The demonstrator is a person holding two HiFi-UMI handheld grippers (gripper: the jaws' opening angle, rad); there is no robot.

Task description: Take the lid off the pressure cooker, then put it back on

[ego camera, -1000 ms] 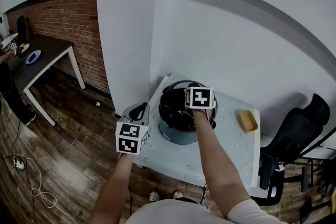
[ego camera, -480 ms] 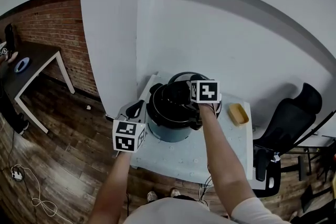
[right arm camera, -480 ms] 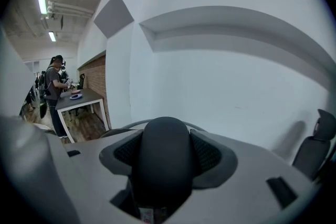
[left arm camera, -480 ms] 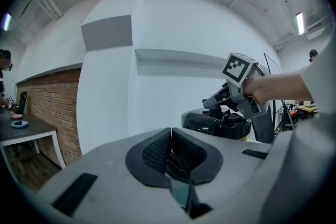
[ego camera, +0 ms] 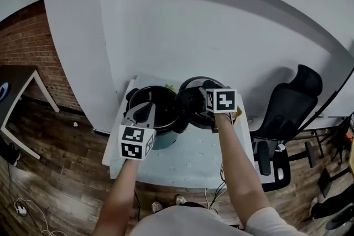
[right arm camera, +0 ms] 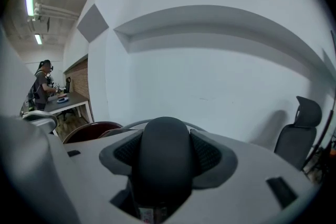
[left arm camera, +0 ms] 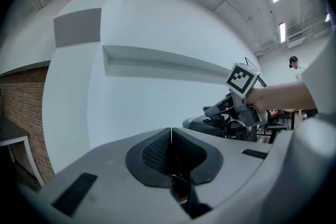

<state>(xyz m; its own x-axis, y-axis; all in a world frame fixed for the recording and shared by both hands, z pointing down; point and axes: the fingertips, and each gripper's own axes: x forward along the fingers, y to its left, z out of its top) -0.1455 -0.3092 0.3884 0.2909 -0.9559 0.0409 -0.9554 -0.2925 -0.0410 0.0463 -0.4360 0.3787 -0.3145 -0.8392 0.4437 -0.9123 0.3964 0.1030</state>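
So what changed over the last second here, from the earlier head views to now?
The lid, held by its handle in the right claw, came off the pot and moved to the right. It is now beside the open pot instead of on it. The right claw's hold on the lid did not change. The left claw stayed shut by the pot's near left side, and the pot stayed on the table.

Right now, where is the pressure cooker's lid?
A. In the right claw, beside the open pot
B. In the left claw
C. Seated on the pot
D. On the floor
A: the right claw is shut on the handle of the lid, which sits to the right of the open pot in the head view.
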